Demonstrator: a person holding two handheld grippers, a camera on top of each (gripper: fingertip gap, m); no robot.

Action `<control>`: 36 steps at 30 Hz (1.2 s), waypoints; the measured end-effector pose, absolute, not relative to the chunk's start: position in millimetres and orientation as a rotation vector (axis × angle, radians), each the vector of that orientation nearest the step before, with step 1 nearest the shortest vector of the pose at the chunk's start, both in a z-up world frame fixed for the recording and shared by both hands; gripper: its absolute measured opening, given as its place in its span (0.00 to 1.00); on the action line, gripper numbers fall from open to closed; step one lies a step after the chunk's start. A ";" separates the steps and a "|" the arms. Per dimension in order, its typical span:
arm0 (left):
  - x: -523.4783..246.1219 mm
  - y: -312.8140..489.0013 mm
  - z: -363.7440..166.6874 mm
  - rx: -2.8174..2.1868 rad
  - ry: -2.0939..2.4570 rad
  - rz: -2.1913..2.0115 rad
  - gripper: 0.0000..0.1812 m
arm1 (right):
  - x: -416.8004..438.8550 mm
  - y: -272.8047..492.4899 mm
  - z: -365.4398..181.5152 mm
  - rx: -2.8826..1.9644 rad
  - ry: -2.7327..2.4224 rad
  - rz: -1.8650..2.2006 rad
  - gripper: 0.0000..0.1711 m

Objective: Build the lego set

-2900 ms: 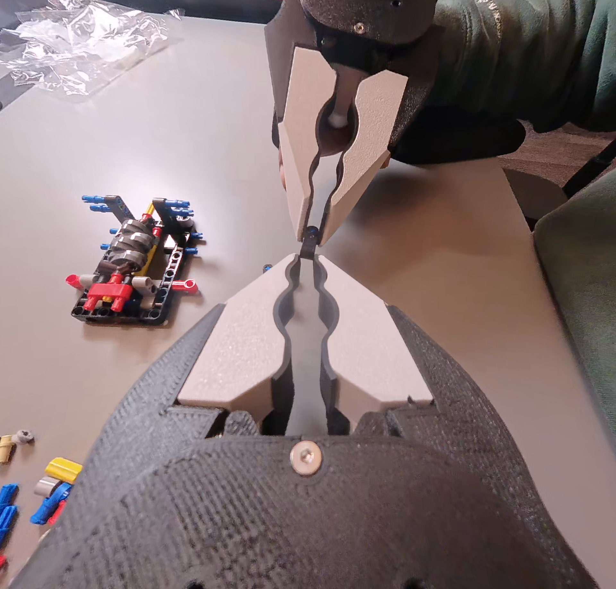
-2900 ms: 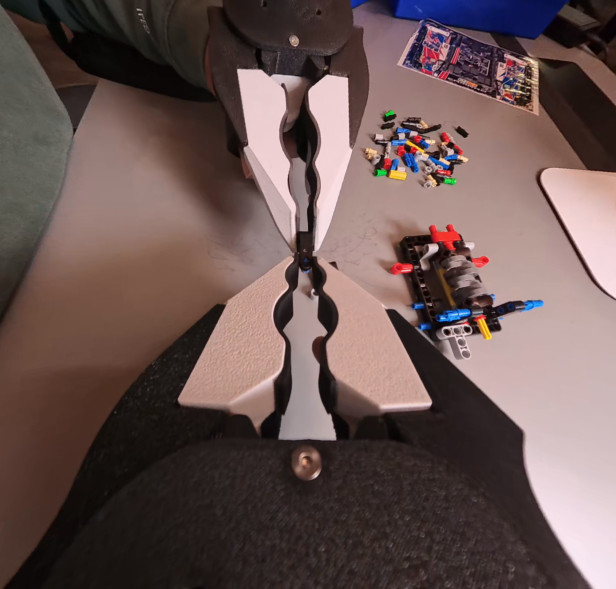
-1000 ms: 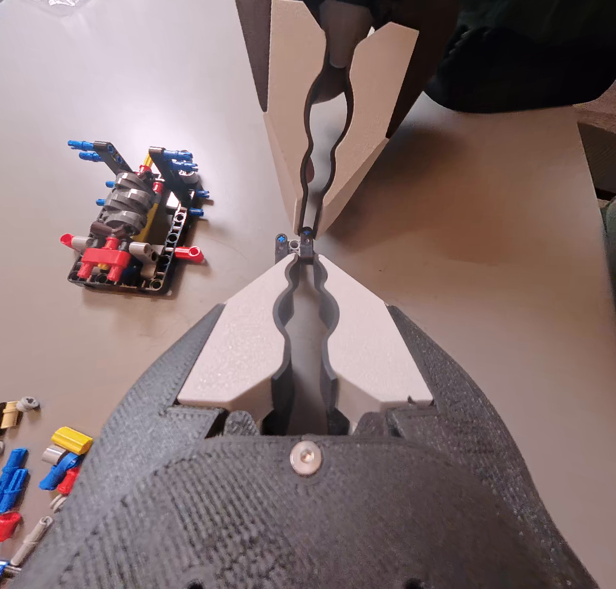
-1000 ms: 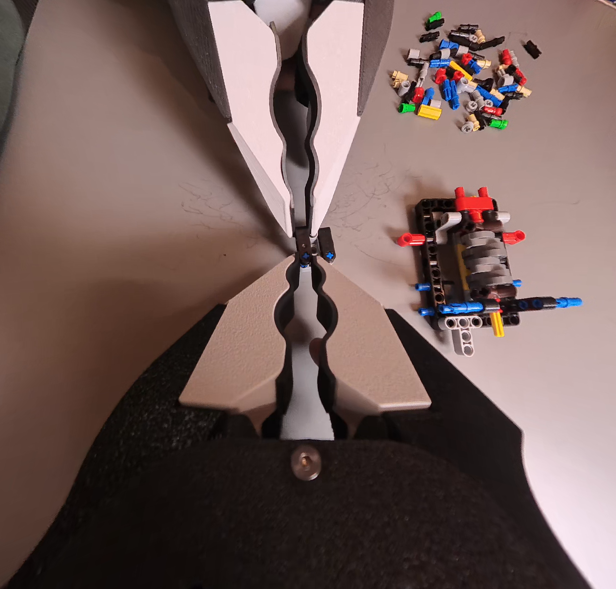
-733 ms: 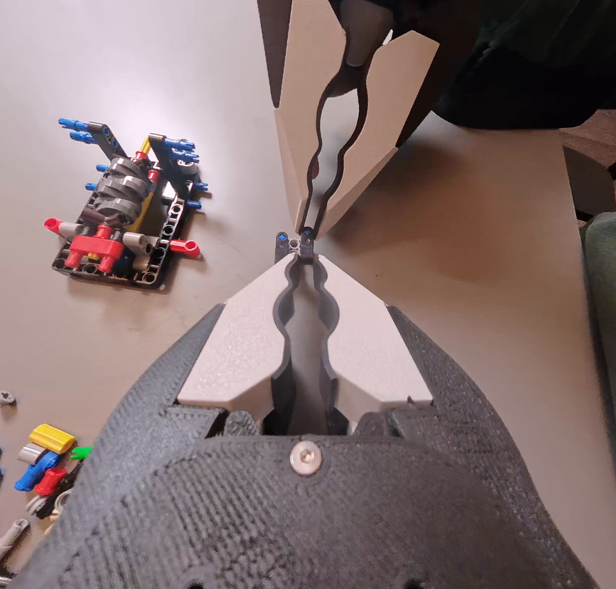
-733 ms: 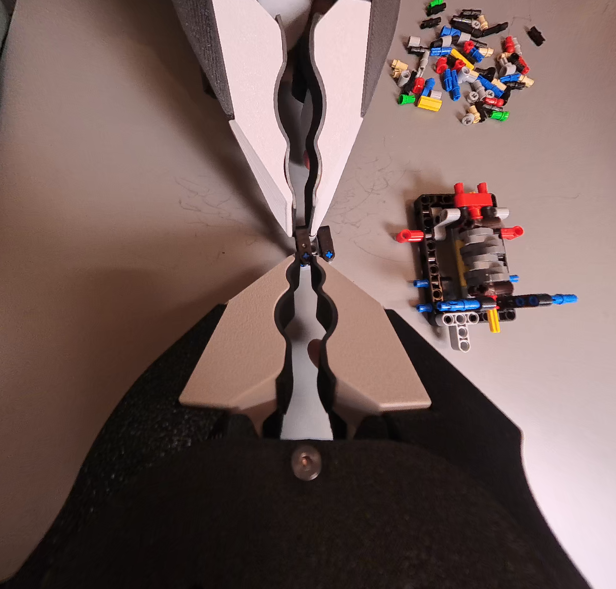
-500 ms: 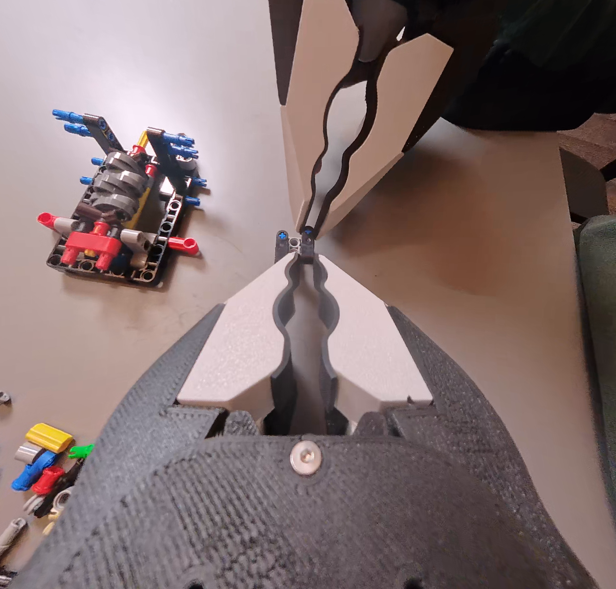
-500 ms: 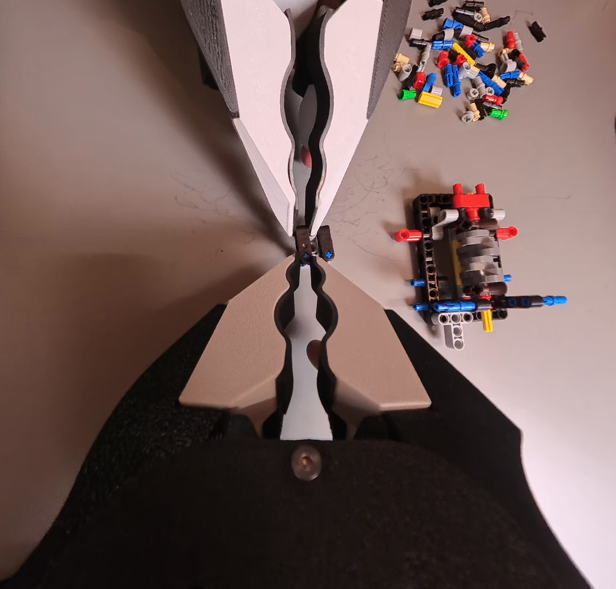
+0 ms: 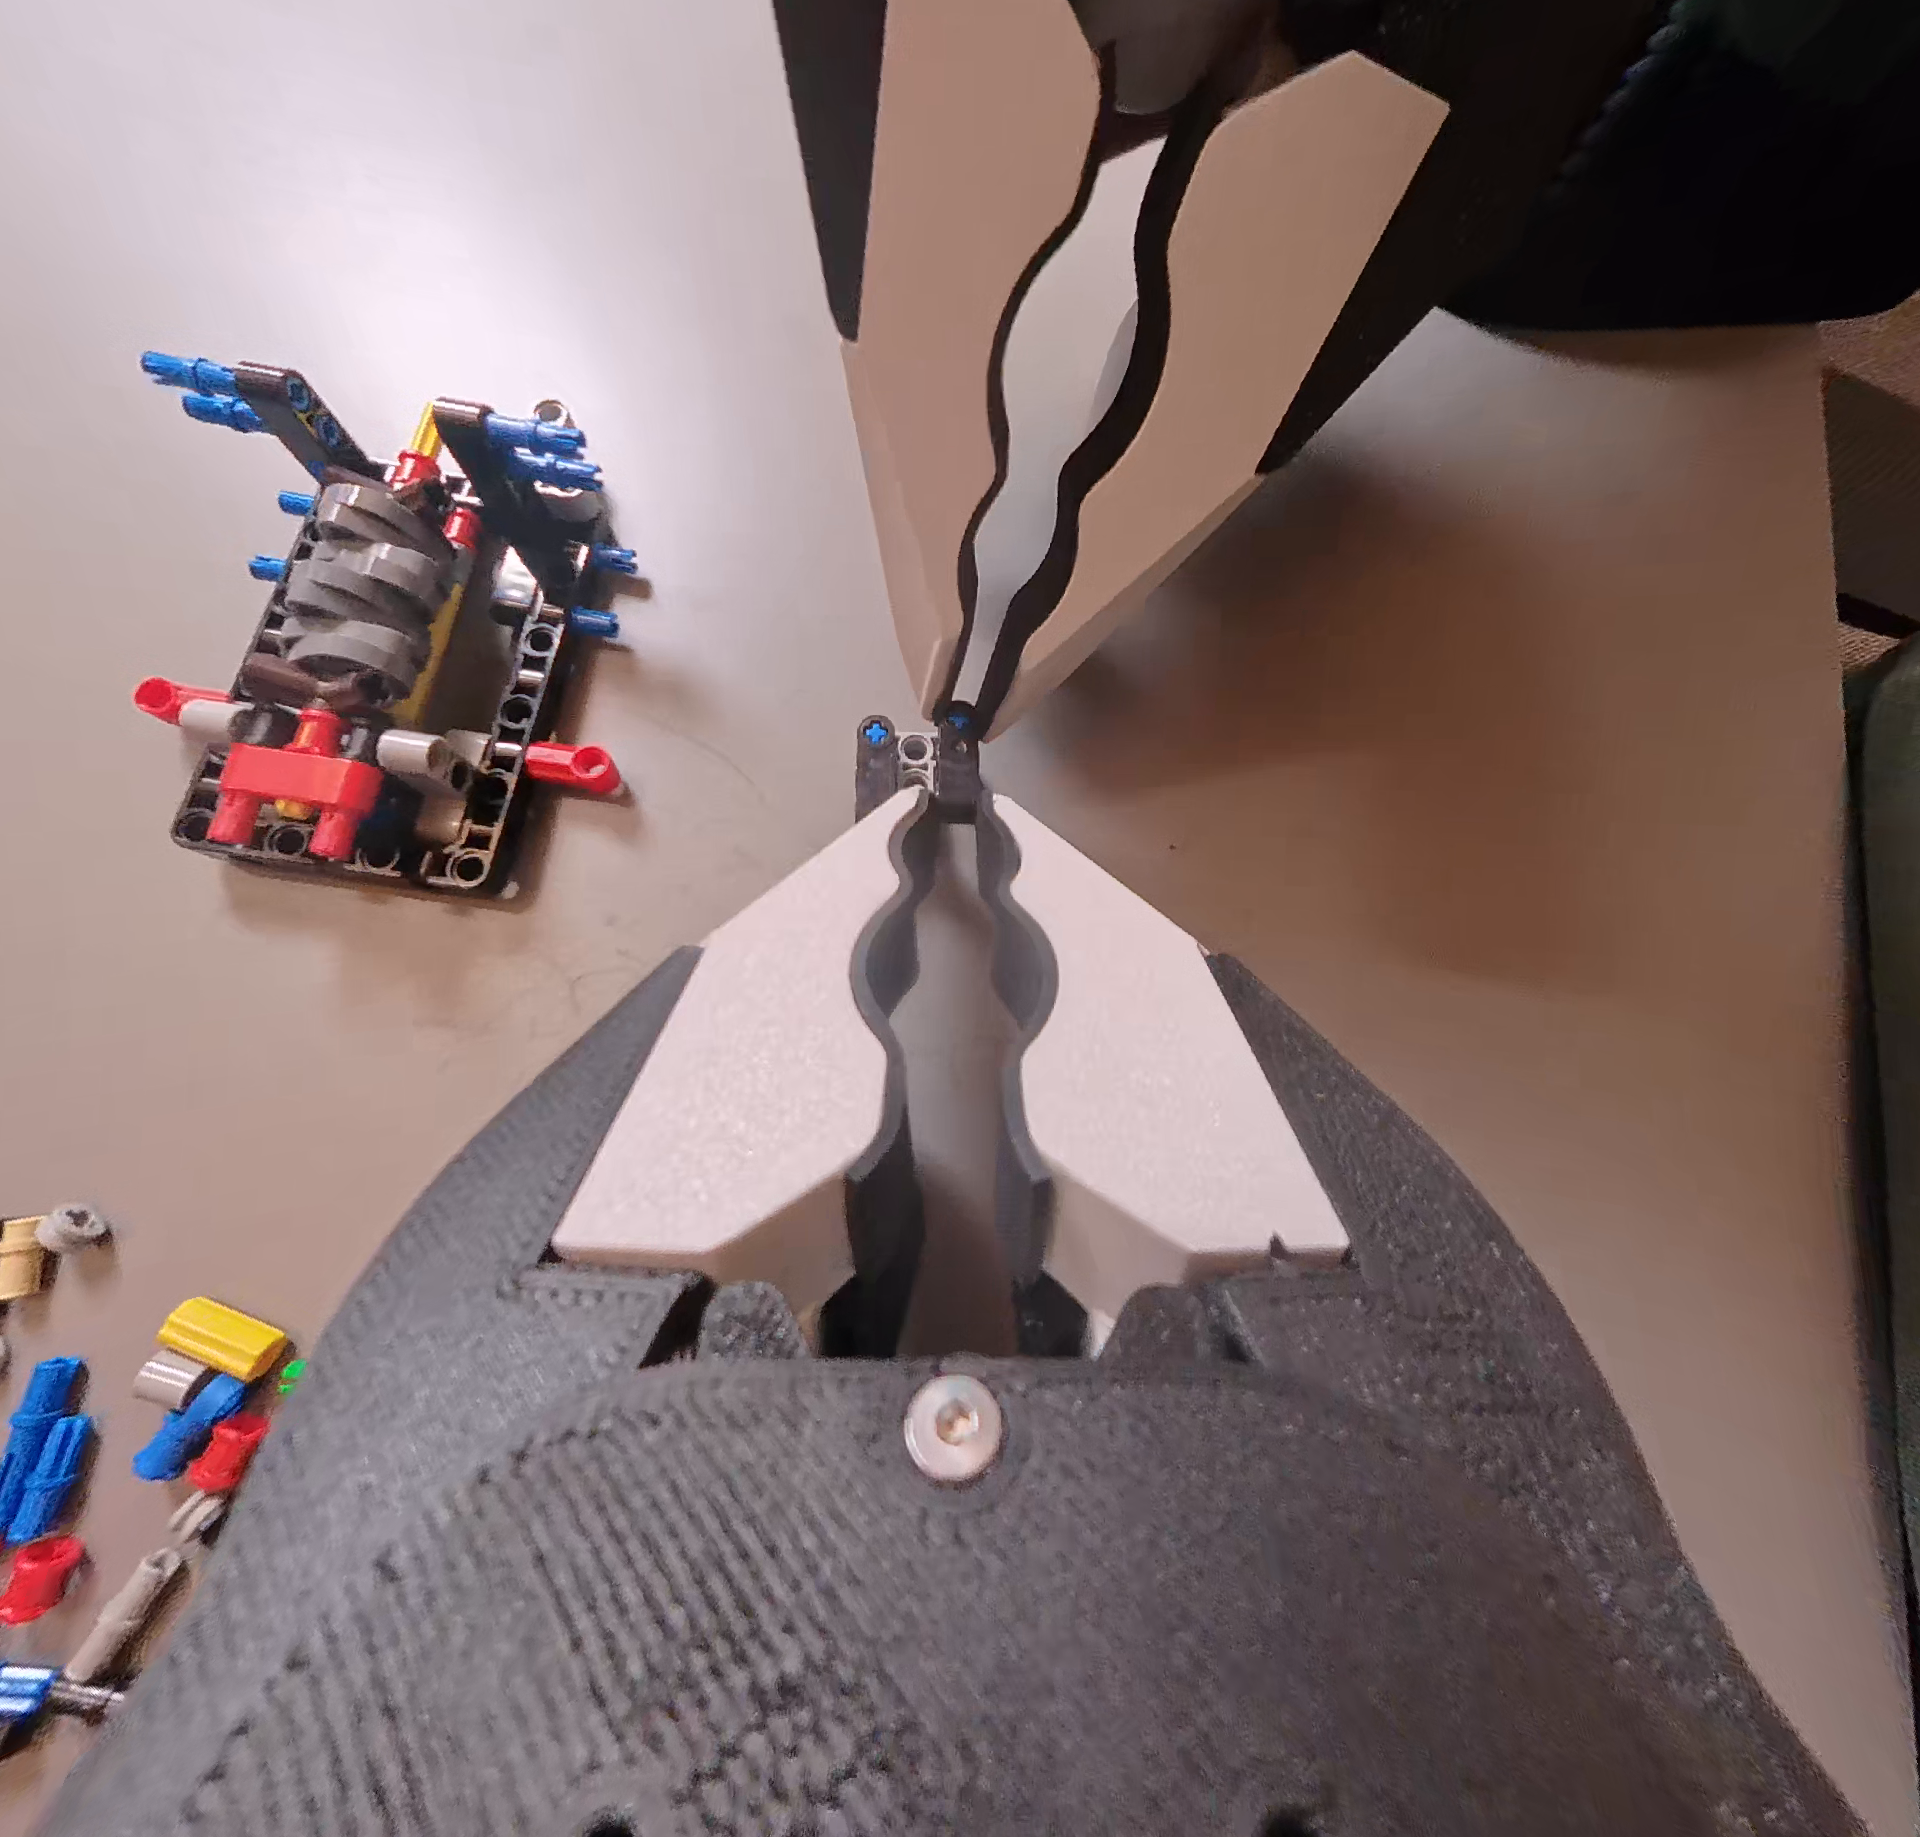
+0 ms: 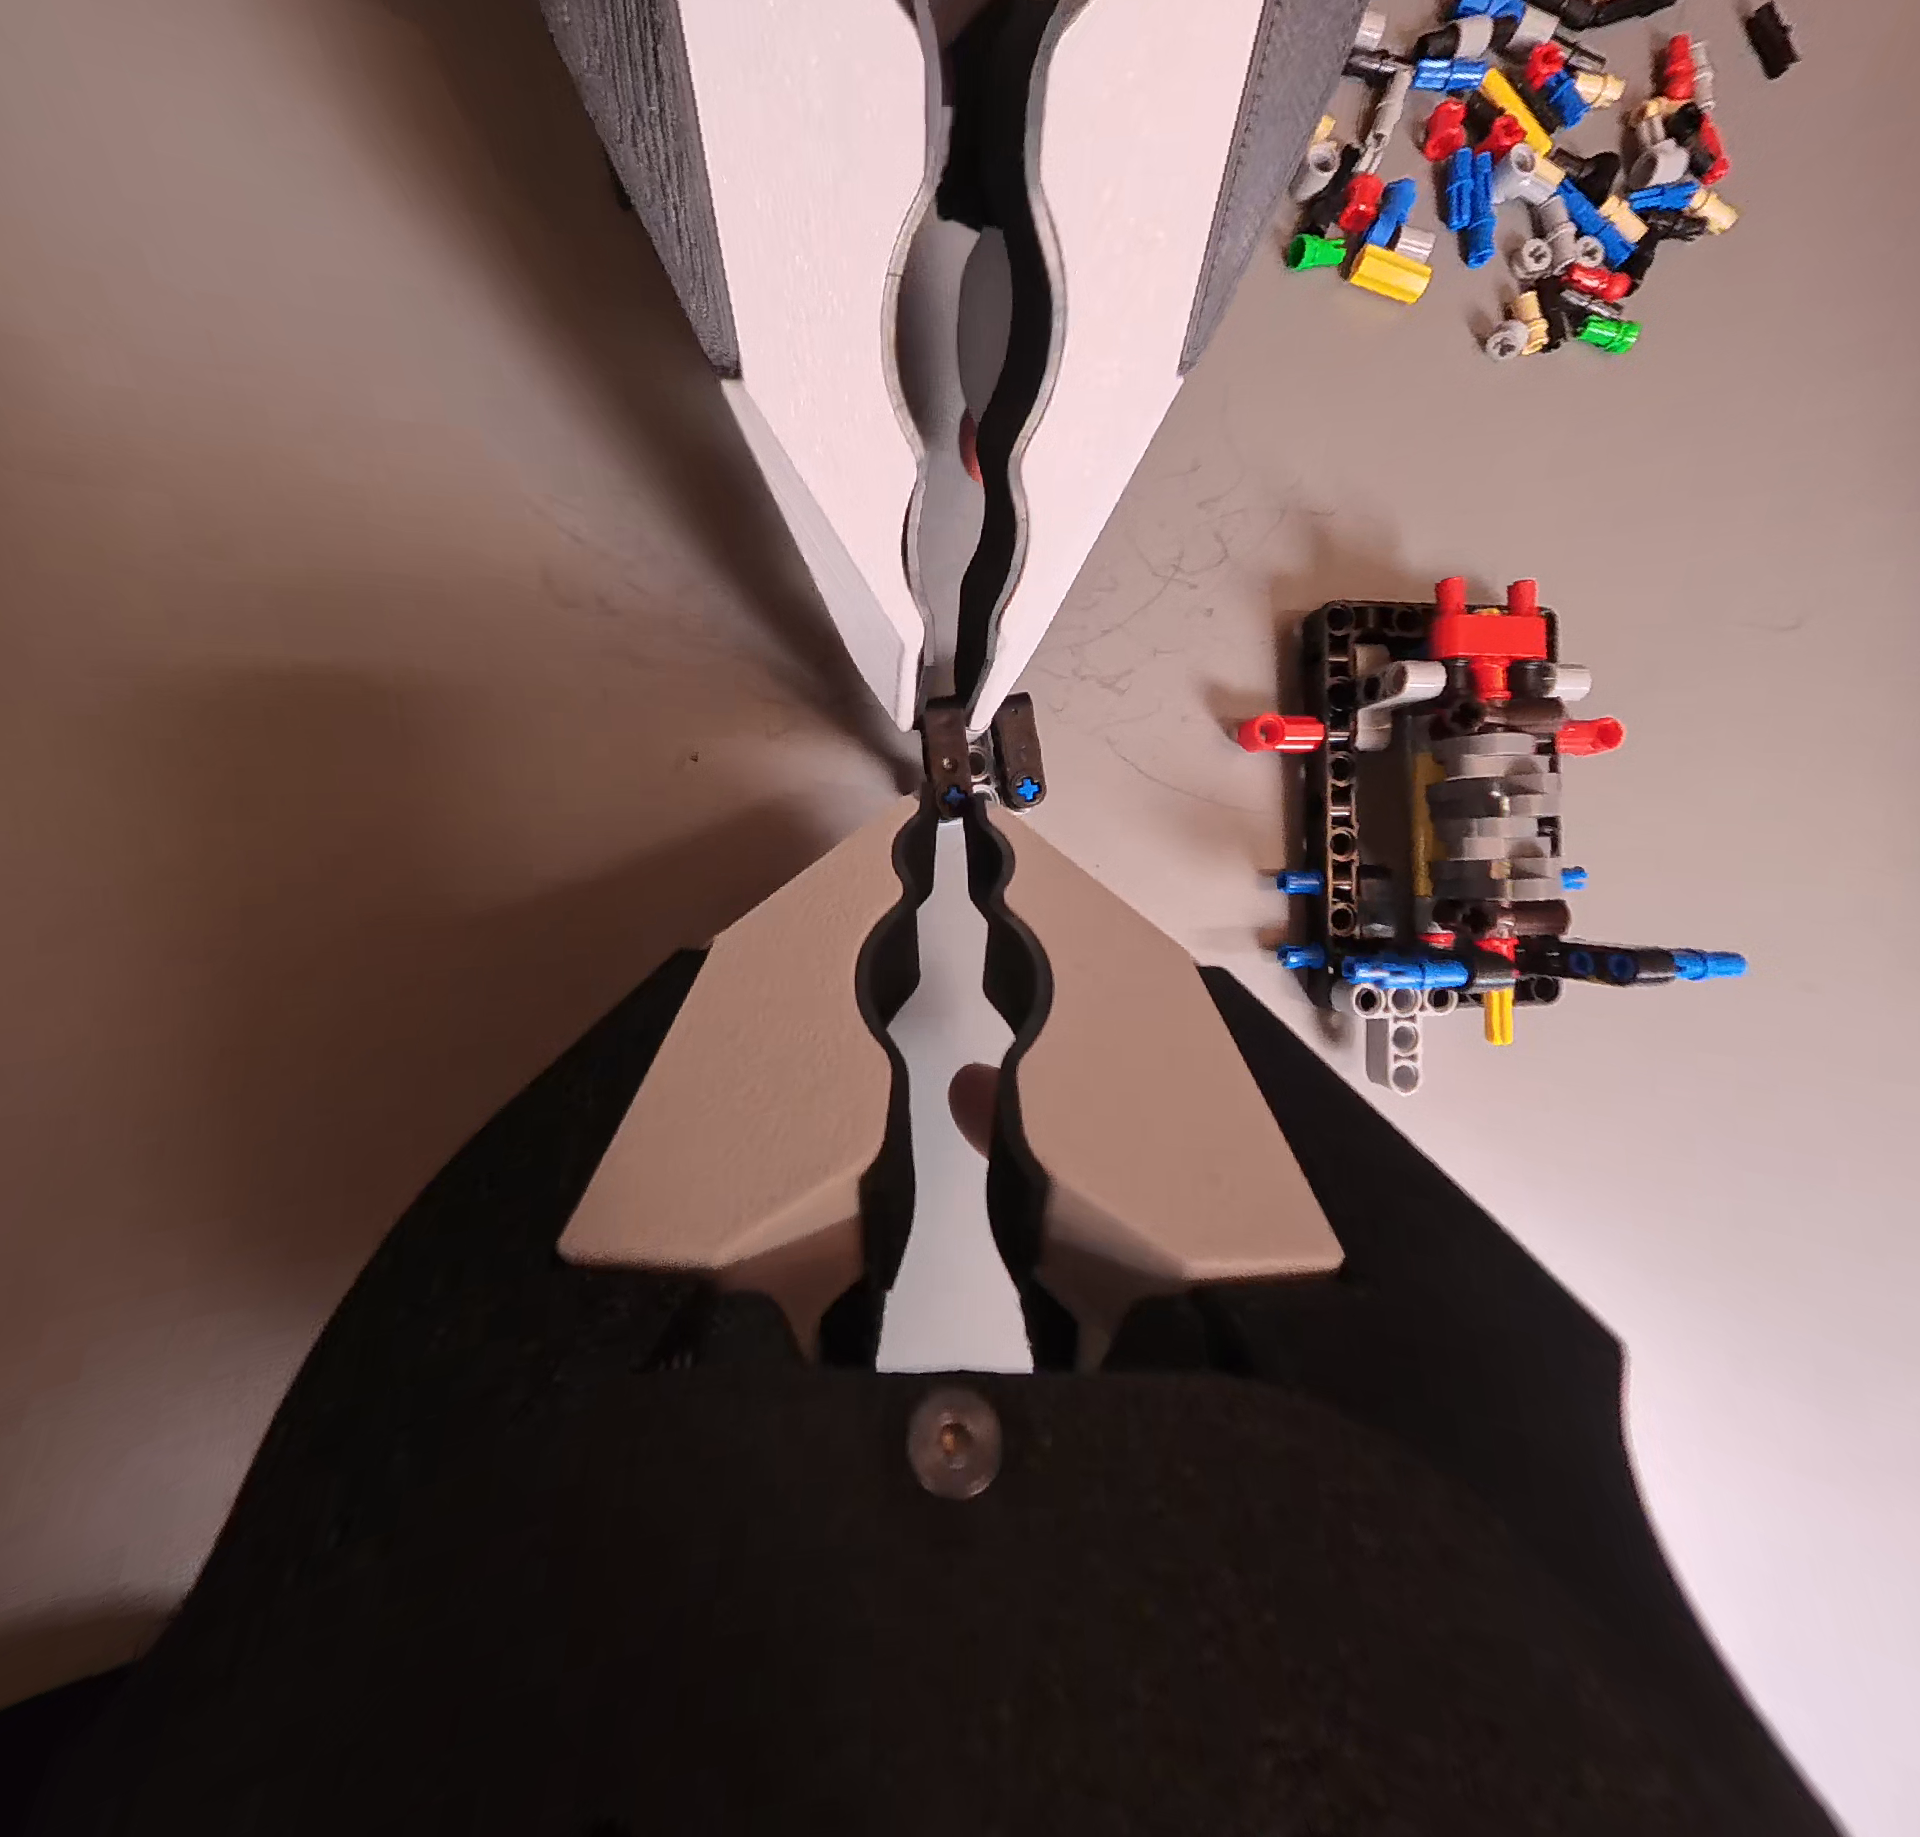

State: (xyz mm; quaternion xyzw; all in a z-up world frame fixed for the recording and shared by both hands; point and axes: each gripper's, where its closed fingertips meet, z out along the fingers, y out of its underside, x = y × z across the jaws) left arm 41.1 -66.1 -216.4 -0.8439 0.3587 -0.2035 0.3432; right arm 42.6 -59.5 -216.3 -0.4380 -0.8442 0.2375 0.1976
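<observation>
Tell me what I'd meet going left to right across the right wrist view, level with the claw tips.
Bare table → small black piece pinched between both claws → part-built lego model.

A plain beige table (image 10: 312, 437) carries everything, its top marked with faint scribbled lines (image 10: 1174, 582) near the middle. On it lies a half-built model (image 10: 1455, 821) on a black frame, with grey discs, a red block and blue pins. Farther off, in the right wrist view's far right corner, is a loose heap of small parts (image 10: 1538, 156) in blue, red, yellow, black, tan, grey and green.
</observation>
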 end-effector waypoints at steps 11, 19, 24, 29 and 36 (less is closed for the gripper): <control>37.3 -67.1 -210.4 -2.174 0.951 -0.423 0.04 | 40.3 -60.0 -216.6 -1.223 -2.463 0.621 0.02; 38.1 -65.9 -211.1 -2.164 0.966 -0.394 0.03 | 40.7 -59.4 -216.6 -1.226 -2.472 0.618 0.02; 38.4 -67.4 -226.8 -2.190 1.007 -0.333 0.03 | 38.8 -63.4 -219.2 -1.207 -2.486 0.615 0.02; 39.5 -65.4 -218.1 -2.168 0.962 -0.410 0.02 | 41.2 -58.7 -216.7 -1.218 -2.416 0.693 0.01; 40.8 -64.1 -212.2 -2.134 0.932 -0.449 0.03 | 44.2 -55.1 -214.7 -1.273 -2.240 0.895 0.01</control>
